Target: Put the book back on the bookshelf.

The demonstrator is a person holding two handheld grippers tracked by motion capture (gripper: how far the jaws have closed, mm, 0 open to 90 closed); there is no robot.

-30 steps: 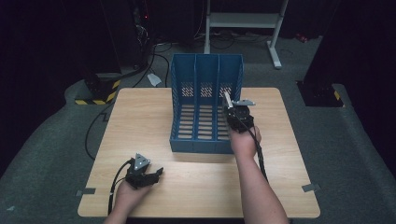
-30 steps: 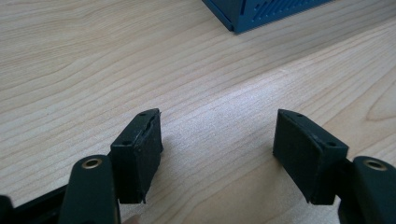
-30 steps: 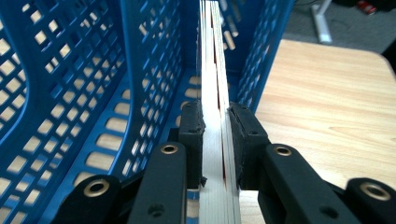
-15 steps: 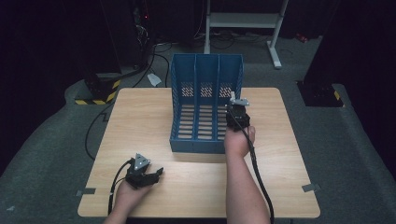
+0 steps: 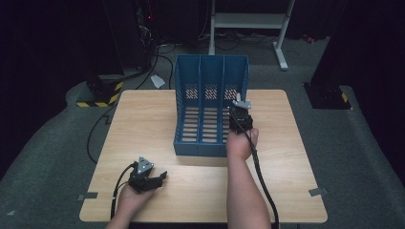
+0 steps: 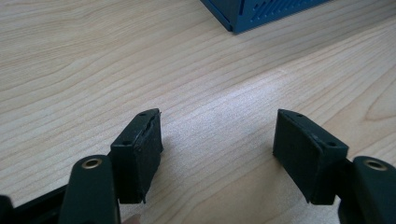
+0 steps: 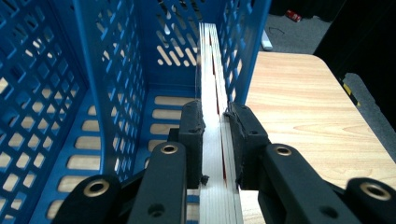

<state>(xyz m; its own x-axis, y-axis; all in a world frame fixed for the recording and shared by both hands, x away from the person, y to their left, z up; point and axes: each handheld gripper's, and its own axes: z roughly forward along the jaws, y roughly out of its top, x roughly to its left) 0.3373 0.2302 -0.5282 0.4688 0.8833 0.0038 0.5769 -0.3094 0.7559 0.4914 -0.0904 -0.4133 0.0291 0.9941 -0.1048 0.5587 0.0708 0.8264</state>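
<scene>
A blue three-slot file rack stands on the wooden table, open toward the person. My right gripper is at the rack's right slot, shut on a thin white book held edge-on. In the right gripper view the jaws pinch the book's edge, and the book runs along the perforated right wall of the rack. My left gripper rests open on the table at the front left, with bare wood between its jaws.
A corner of the rack shows at the top of the left gripper view. Bare table lies right of the rack. Behind the table stand a white metal frame and cables on the grey floor.
My right hand has shifted left and forward, bringing the white book down into the rack's right slot. The left gripper has stayed put.
</scene>
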